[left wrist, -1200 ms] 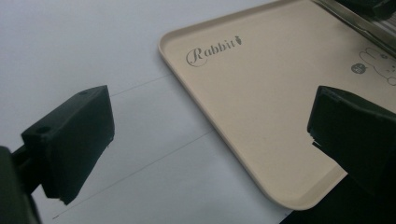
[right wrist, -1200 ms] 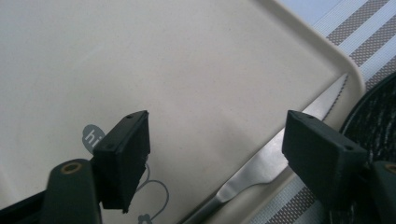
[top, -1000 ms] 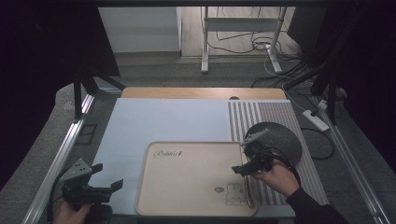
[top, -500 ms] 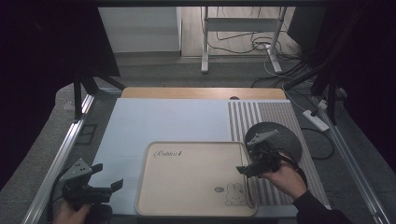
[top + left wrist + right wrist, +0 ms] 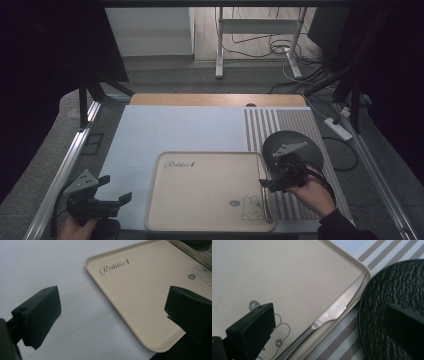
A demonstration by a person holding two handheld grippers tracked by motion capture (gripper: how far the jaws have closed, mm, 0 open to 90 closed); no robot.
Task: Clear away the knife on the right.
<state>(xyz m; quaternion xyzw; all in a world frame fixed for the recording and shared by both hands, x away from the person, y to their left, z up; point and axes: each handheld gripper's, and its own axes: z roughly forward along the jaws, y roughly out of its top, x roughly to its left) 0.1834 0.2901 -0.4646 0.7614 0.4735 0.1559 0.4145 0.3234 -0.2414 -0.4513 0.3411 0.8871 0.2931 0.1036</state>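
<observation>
While a knife (image 5: 337, 310) lies along the tray (image 5: 200, 200) rim, both tongs gape wide, empty.

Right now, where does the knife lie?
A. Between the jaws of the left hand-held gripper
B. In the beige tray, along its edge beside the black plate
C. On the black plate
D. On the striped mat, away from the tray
B: in the right gripper view the knife lies inside the rim of the beige tray, next to the black plate.
</observation>
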